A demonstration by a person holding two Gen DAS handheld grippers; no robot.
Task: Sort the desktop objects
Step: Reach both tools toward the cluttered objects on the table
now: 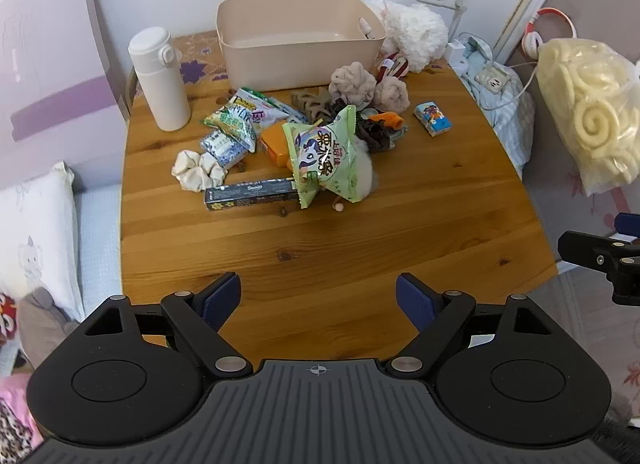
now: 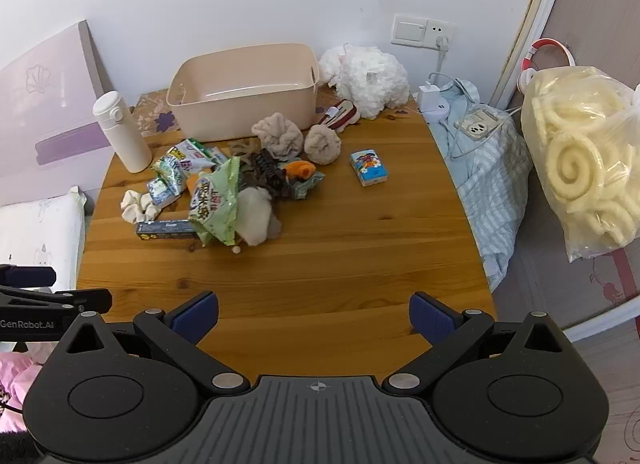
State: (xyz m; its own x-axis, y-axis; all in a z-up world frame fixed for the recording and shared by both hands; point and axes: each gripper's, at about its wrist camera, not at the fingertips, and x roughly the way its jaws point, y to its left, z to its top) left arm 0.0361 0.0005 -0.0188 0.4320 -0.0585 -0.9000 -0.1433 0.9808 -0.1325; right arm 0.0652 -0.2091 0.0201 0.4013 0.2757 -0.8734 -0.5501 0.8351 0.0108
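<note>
A pile of small things lies mid-table on the wooden table [image 1: 328, 264]: a green snack bag [image 1: 326, 156] [image 2: 216, 204], smaller snack packets [image 1: 236, 120], an orange box [image 1: 274, 142], a dark long box [image 1: 252, 194] [image 2: 166, 230], scrunchies [image 1: 198, 170] [image 2: 280, 134], dark hair clips [image 2: 272, 176] and a small blue carton [image 1: 434, 118] [image 2: 369, 168] apart at the right. An empty beige bin [image 1: 298, 44] [image 2: 244, 90] stands behind. My left gripper [image 1: 319, 304] and right gripper [image 2: 314, 320] are open and empty, above the table's near edge.
A white bottle [image 1: 160, 78] [image 2: 122, 132] stands at the back left. A white plush [image 1: 416, 34] [image 2: 366, 74] lies by the bin. A power strip and cables [image 2: 476, 124] lie on bedding at the right. A bag of foam rings [image 2: 584, 164] hangs far right.
</note>
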